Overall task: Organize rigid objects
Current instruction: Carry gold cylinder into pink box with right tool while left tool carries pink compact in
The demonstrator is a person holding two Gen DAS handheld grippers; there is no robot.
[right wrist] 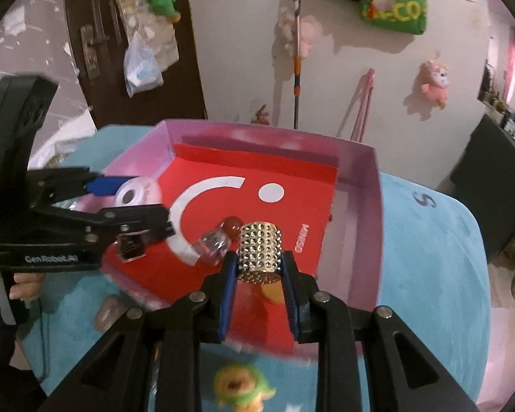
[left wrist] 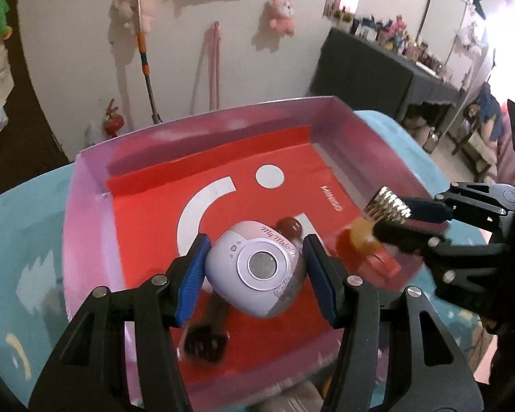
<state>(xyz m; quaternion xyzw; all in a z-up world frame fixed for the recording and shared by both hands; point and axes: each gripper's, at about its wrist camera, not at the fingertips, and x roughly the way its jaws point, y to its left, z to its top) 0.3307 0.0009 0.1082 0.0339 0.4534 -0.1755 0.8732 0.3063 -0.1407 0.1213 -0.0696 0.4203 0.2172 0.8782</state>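
Note:
A pink box with a red floor (left wrist: 86, 213) (right wrist: 360, 185) sits on a turquoise table. My left gripper (left wrist: 255, 257) is shut on a white My Melody toy camera (left wrist: 257, 267), held over the box; it also shows in the right wrist view (right wrist: 137, 195). My right gripper (right wrist: 259, 267) is shut on a gold studded cylinder (right wrist: 261, 250), held over the box's near right part; it also shows in the left wrist view (left wrist: 388, 206). A clear bottle with a red-brown cap (right wrist: 219, 240) and a dark clip (left wrist: 206, 343) lie in the box.
An amber and red object (left wrist: 367, 243) lies in the box under the cylinder. A green and yellow toy (right wrist: 240, 388) and a pale object (right wrist: 108, 312) lie on the turquoise cover (right wrist: 429, 274) outside the box. A dark table (left wrist: 377, 68) stands behind.

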